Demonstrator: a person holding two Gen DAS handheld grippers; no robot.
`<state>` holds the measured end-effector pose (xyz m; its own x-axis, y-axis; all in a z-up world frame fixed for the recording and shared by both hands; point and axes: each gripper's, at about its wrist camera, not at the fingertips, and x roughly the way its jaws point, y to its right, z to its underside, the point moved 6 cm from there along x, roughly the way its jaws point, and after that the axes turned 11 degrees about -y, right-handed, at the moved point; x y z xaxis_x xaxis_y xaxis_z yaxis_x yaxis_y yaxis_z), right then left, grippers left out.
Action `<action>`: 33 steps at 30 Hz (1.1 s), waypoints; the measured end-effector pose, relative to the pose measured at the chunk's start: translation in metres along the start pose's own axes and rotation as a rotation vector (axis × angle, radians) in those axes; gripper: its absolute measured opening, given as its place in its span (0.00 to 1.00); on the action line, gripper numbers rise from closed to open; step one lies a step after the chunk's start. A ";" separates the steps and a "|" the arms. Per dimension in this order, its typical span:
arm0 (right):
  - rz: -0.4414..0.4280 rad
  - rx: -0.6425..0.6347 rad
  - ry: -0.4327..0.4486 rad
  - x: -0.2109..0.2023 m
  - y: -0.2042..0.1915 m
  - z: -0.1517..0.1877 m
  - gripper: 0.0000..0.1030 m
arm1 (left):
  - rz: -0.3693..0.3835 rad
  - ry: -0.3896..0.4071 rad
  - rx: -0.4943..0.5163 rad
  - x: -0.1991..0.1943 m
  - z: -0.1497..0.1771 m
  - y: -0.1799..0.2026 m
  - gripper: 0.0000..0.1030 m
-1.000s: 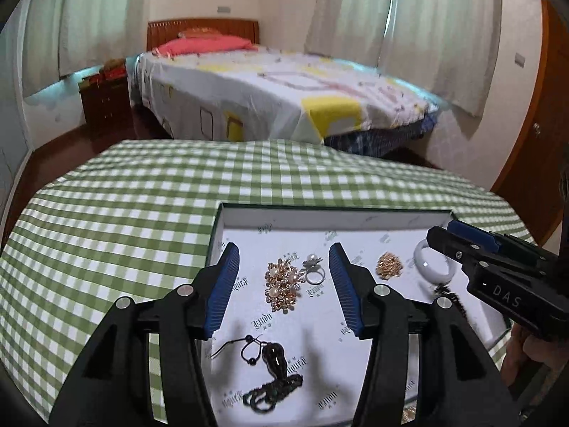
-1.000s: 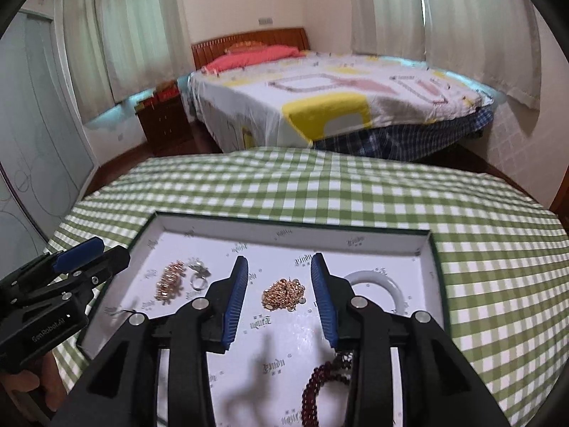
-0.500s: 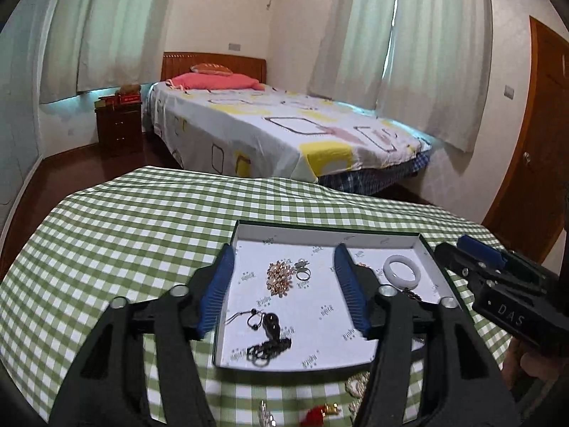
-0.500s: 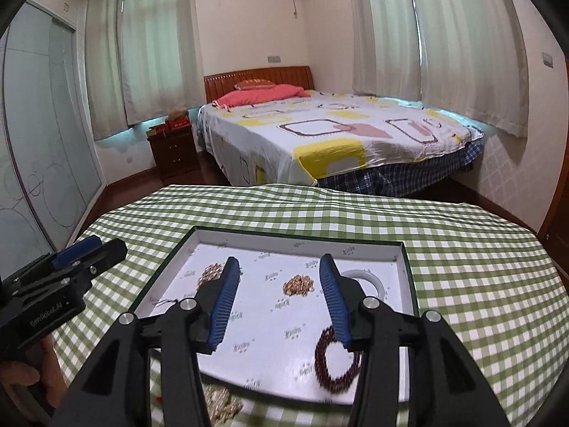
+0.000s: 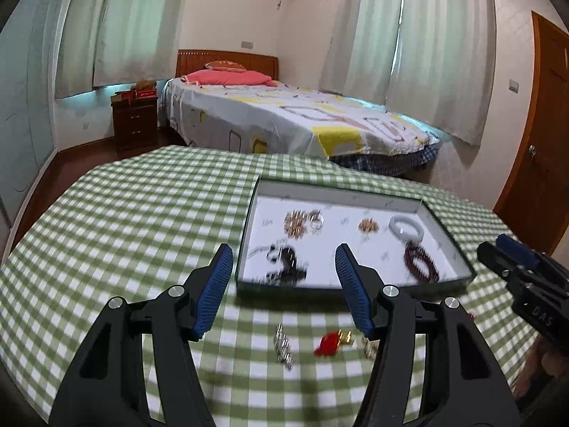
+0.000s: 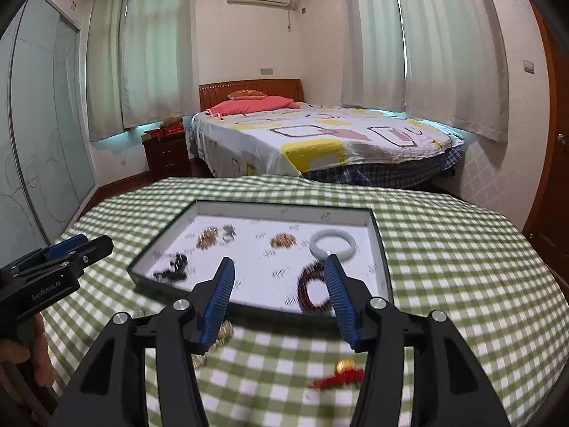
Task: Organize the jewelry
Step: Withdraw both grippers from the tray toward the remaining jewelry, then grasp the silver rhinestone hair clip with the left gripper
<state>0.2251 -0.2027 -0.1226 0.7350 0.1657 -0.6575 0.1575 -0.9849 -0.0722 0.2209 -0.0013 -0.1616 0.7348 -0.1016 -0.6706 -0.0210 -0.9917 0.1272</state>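
A round table under a green checked cloth (image 5: 106,235) holds a shallow tray (image 5: 448,239) with a white floor. Inside the tray lie several sorted pieces: a gold cluster (image 5: 296,221) beside a ring (image 5: 316,221), a smaller gold piece (image 5: 368,226), a pale bangle (image 5: 406,228), a dark red bead bracelet (image 5: 421,262), and a black cord necklace (image 5: 284,259).

Three pieces lie loose on the cloth, on the near side of the tray: a short silver strip (image 5: 283,347), a red and gold charm (image 5: 332,342), and a gold piece (image 6: 223,332), partly hidden by a finger in both views.

The left gripper (image 5: 282,286) has its fingers apart with nothing between them. The silver strip lies just ahead of and below its tips, with its long axis running roughly away from the viewer, angled slightly right. The right gripper (image 6: 277,300) is opening its jaws, which are also empty. The red charm sits low between them, towards the right finger, stretched crosswise.

Judging by position, each hand has a loose piece close beneath it, silver for the left and red for the right. Either would need to dip down and towards the holder rather than reach forward to the tray.
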 end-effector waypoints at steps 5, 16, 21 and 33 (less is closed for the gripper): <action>0.019 0.011 -0.024 0.002 0.008 0.021 0.51 | -0.016 -0.042 -0.004 0.009 0.026 -0.006 0.57; 0.011 0.024 -0.071 0.014 0.011 0.044 0.51 | -0.031 -0.159 0.009 0.037 0.050 -0.005 0.55; 0.005 0.027 -0.084 0.019 0.011 0.048 0.51 | -0.031 -0.202 0.022 0.047 0.054 -0.003 0.45; -0.010 0.026 -0.109 0.023 0.008 0.054 0.51 | -0.012 -0.261 0.044 0.063 0.062 -0.002 0.14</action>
<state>0.2080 -0.2091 -0.1788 0.6568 0.1701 -0.7346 0.1458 -0.9845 -0.0977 0.2249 -0.0110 -0.2494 0.5358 -0.1012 -0.8383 -0.0473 -0.9948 0.0898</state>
